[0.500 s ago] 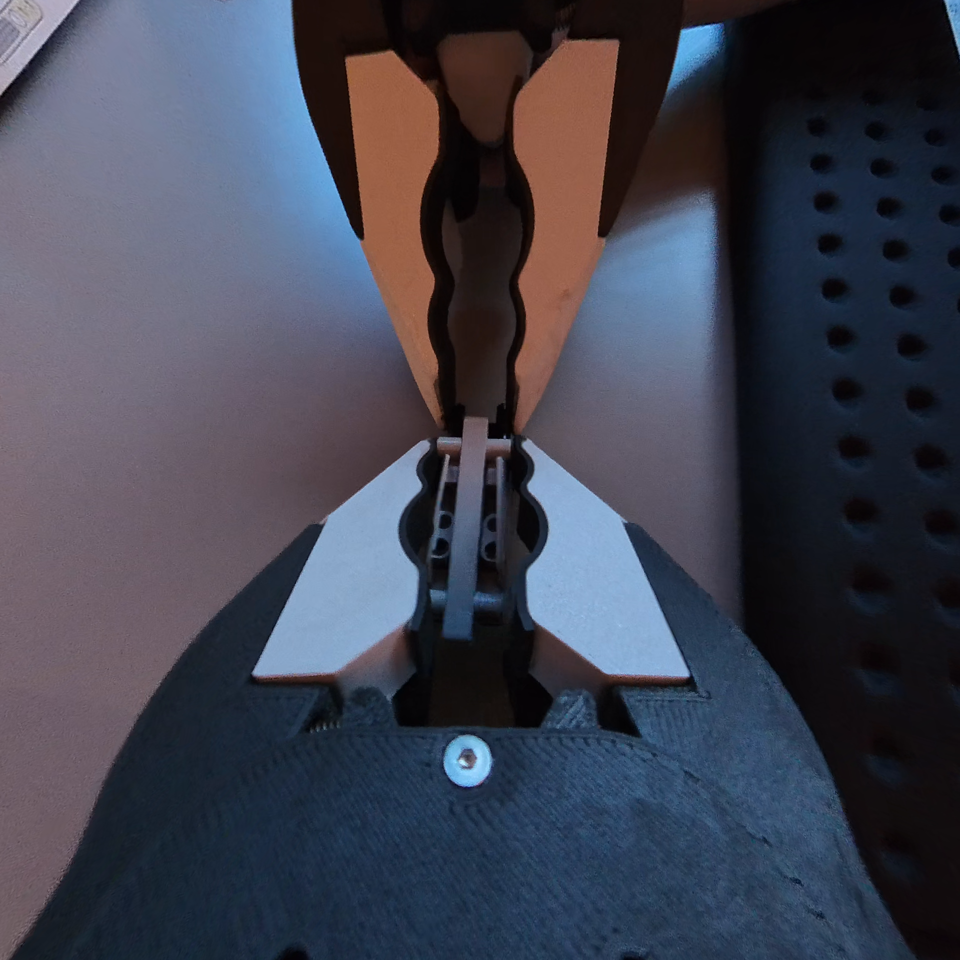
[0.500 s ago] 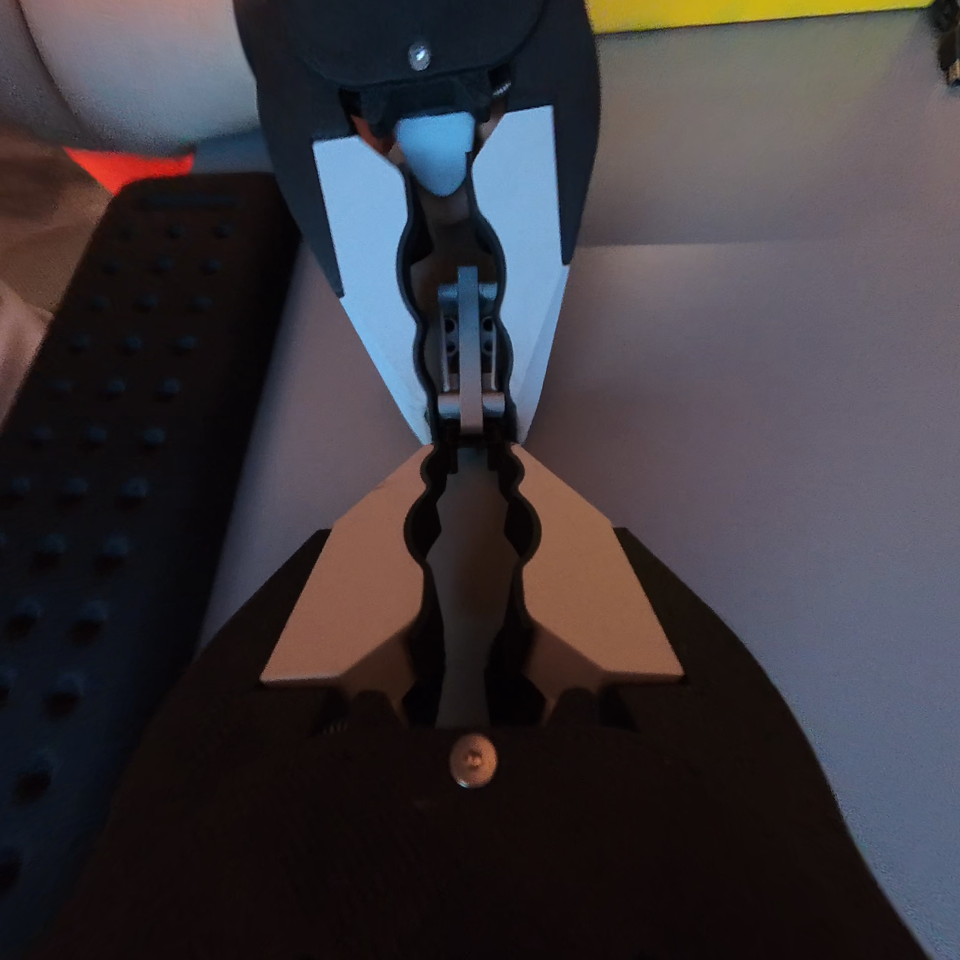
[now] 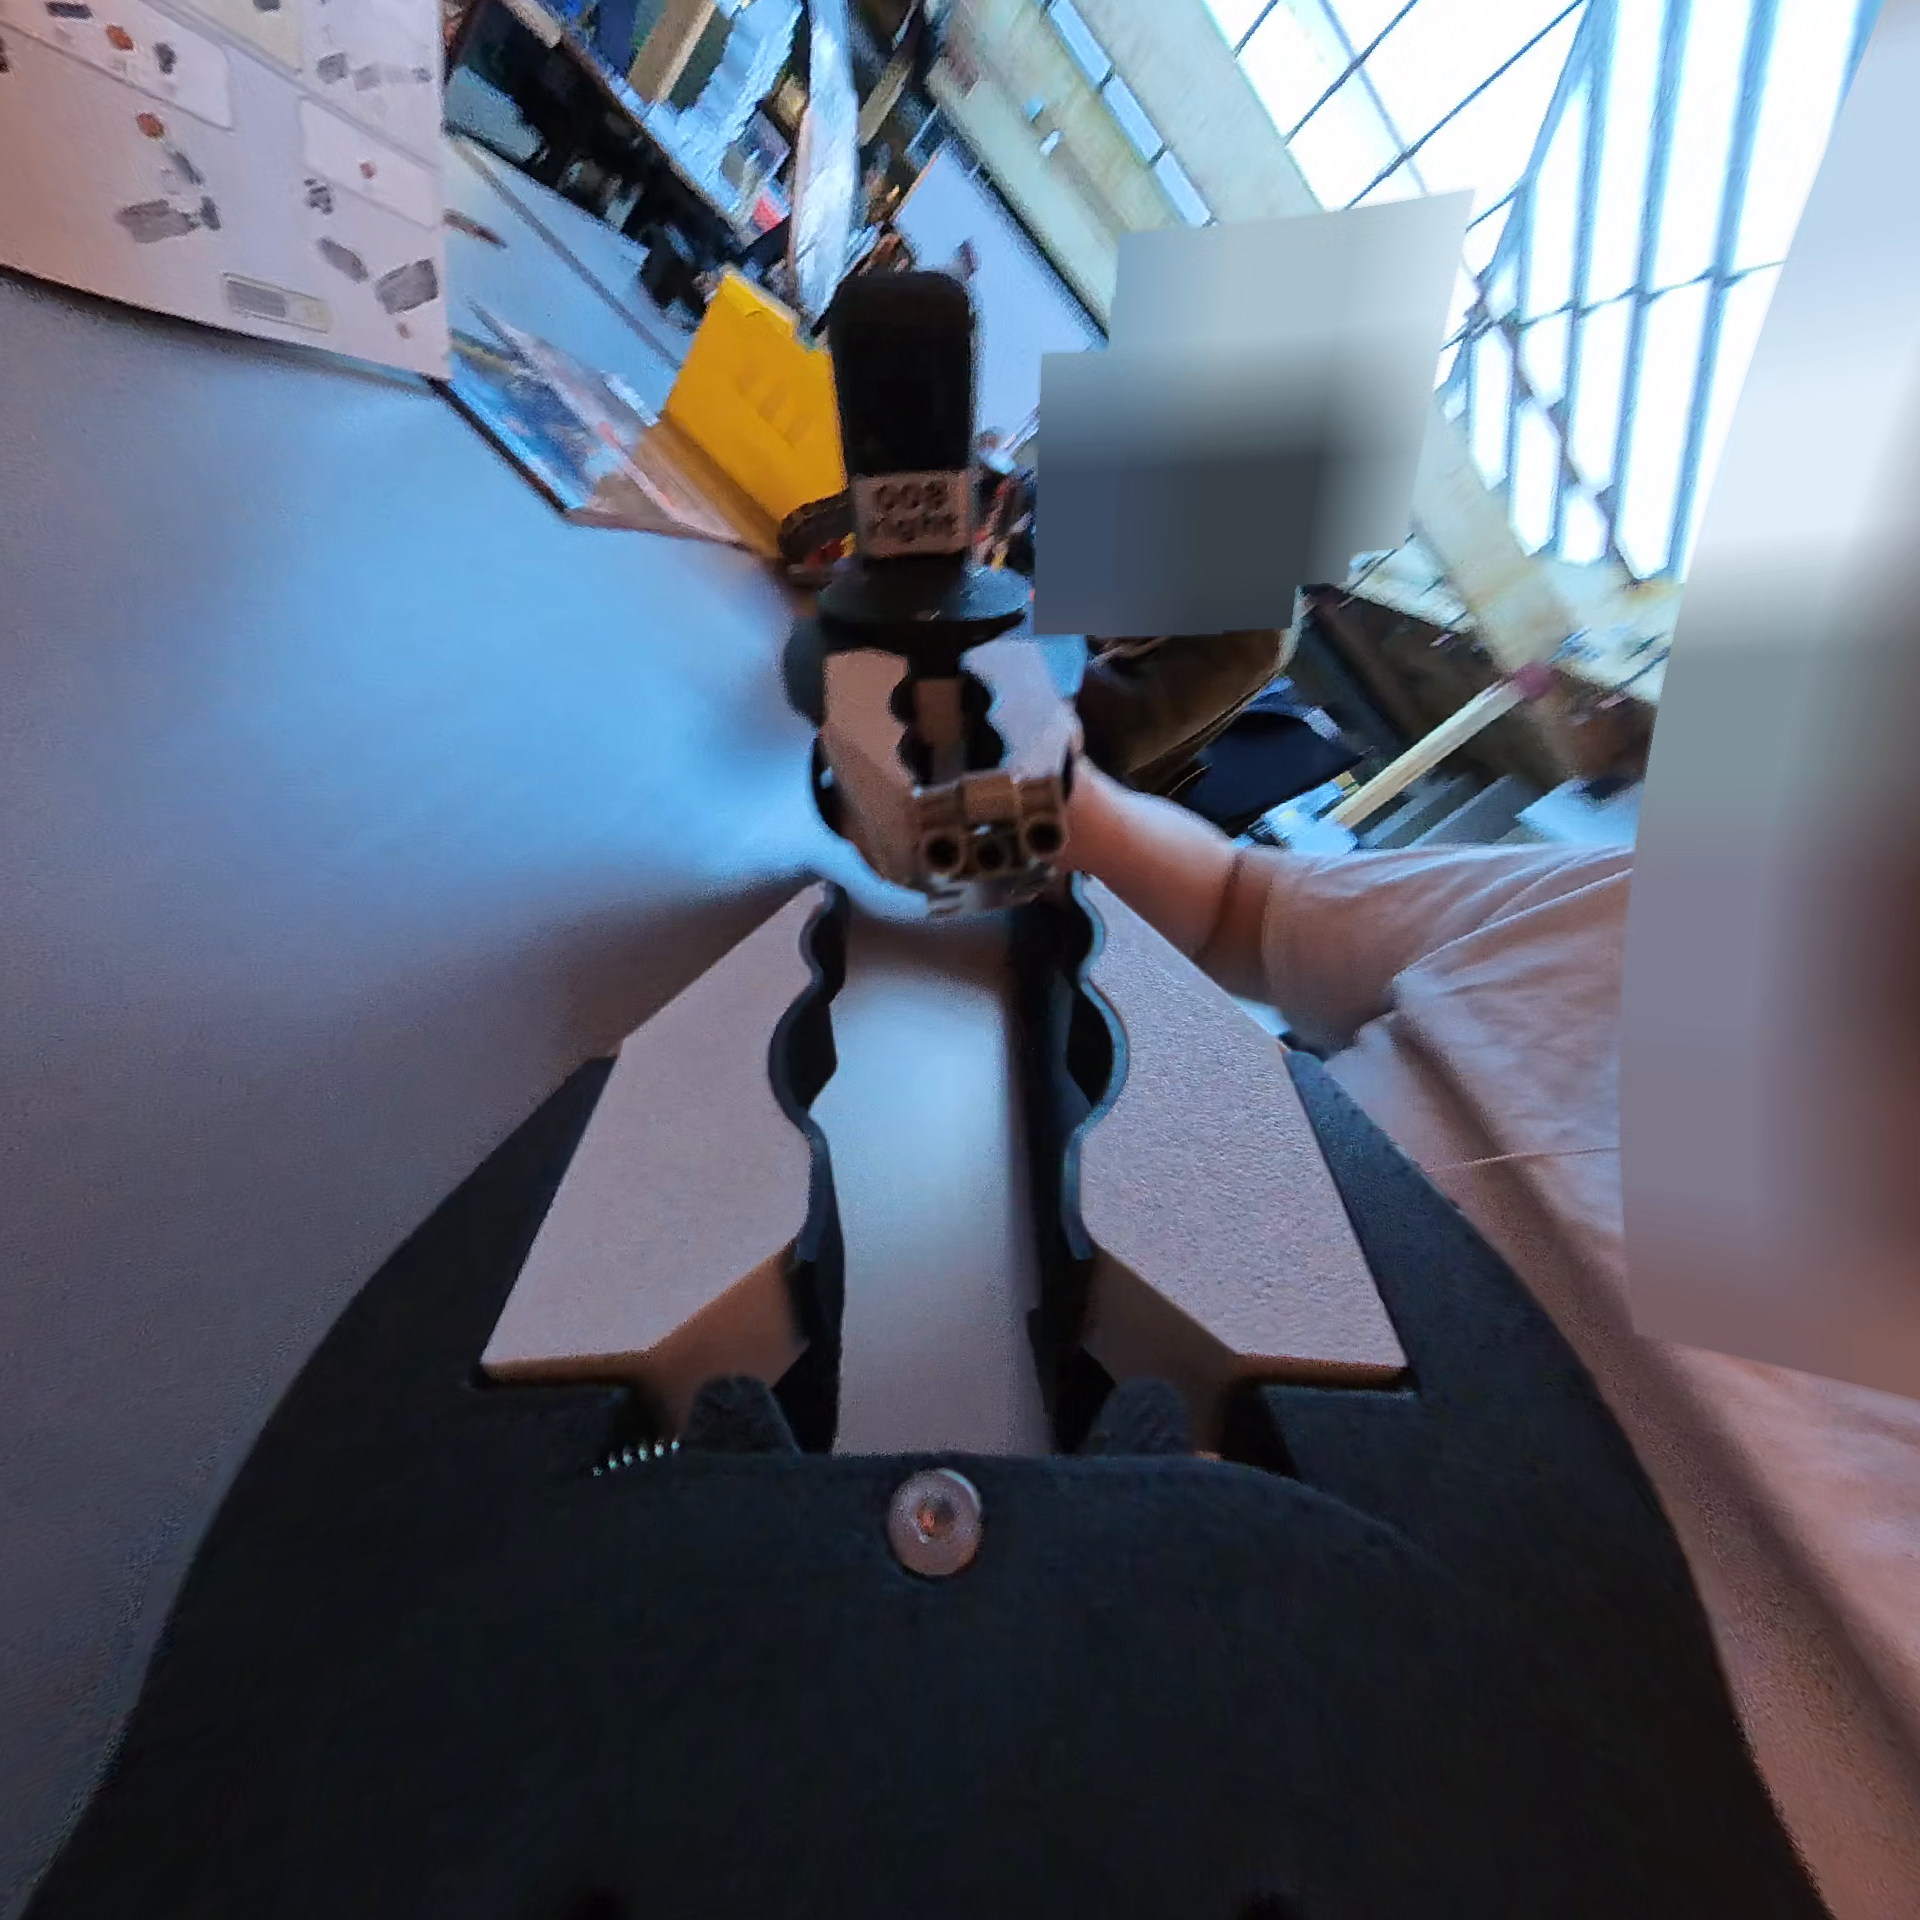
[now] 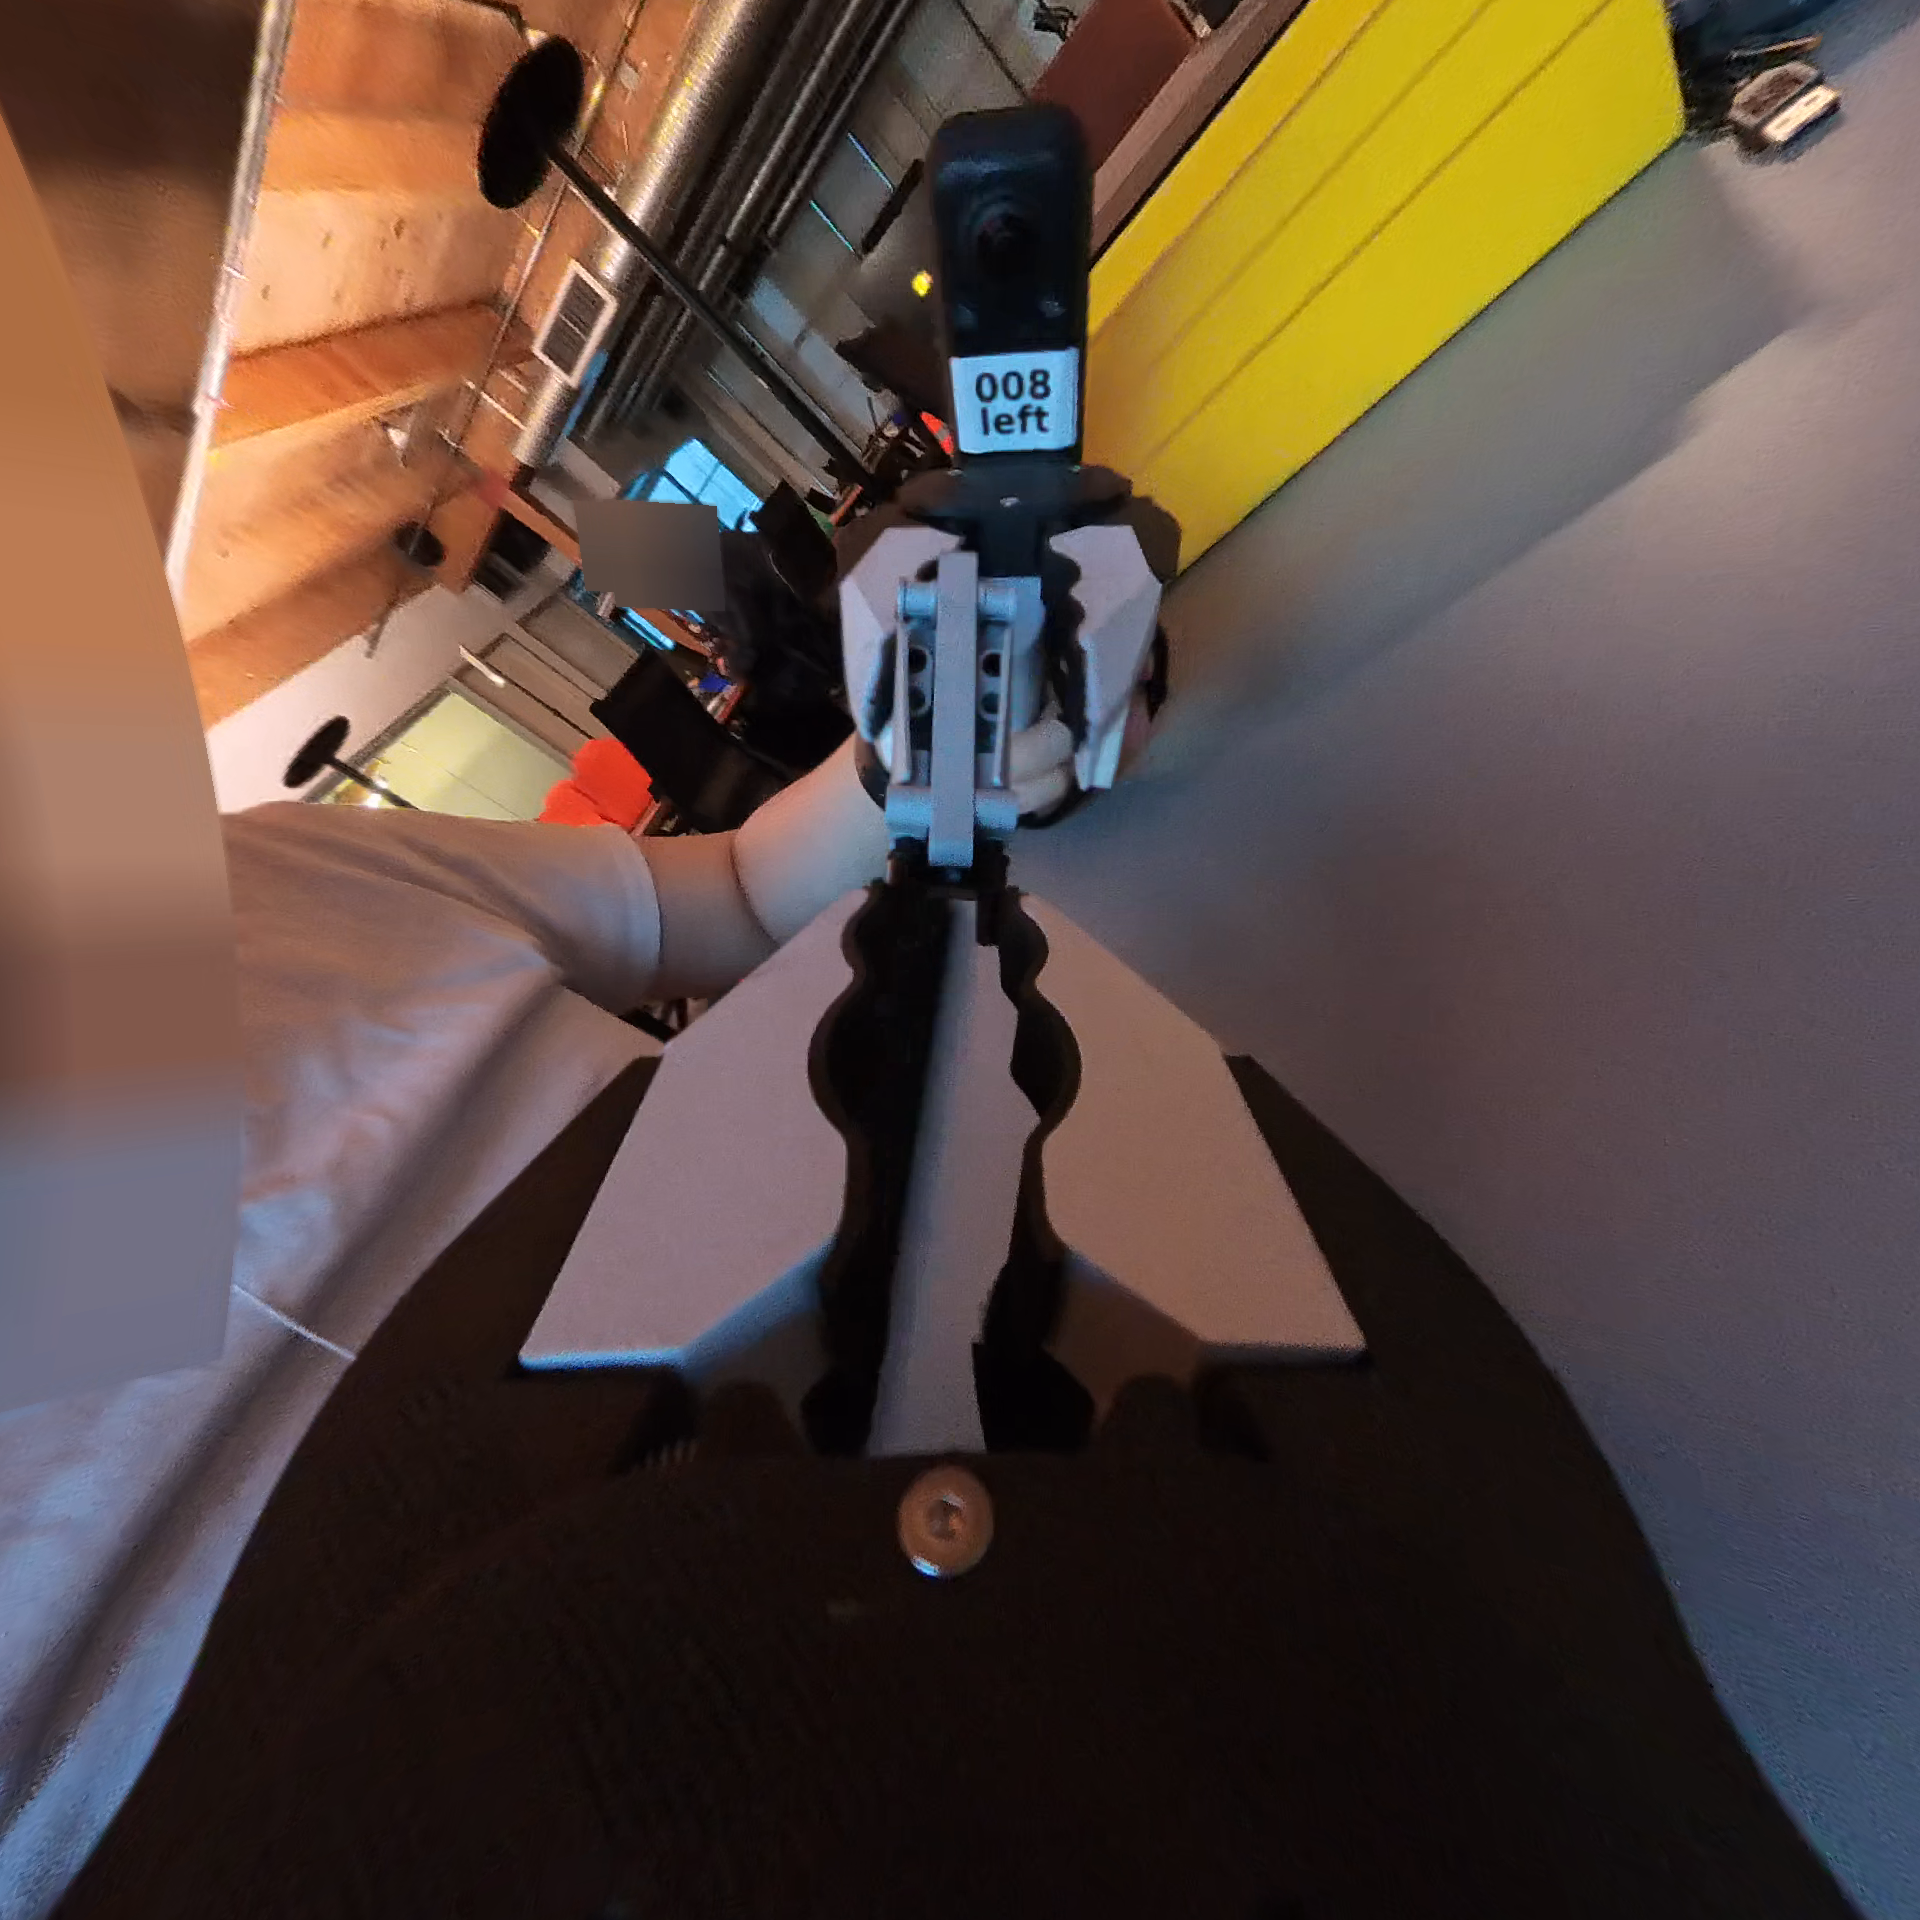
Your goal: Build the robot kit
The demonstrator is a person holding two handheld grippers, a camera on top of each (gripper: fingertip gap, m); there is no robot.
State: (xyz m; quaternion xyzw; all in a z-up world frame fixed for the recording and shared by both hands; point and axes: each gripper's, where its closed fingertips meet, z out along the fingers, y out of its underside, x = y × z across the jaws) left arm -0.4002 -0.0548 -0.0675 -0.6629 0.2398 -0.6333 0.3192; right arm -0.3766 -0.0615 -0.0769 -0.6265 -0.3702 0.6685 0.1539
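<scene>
A small grey assembly of holed beams (image 4: 951,717) sticks forward from my right gripper (image 4: 935,894), which is shut on its near end. In the left wrist view the assembly (image 3: 987,850) shows end-on as three holes at the tips of the right gripper (image 3: 971,821). My left gripper (image 3: 951,904) is open and faces the right one, tip to tip. Its jaws stand wide apart and the assembly's far end sits just at its tips. In the right wrist view the left gripper (image 4: 987,748) flanks the assembly without pinching it. Both are held up above the grey table (image 4: 1558,935).
A person's arms in pale sleeves (image 3: 1455,935) (image 4: 436,894) reach in behind each gripper. A yellow cabinet (image 4: 1351,260) stands past the table edge. Printed sheets (image 3: 208,156) lie at the far left of the table (image 3: 312,831), with a yellow box (image 3: 748,405) beyond.
Both grippers have lifted and tilted up from the table, so the room now shows. My left gripper has opened and let go of the assembly. The right gripper now holds it alone.
</scene>
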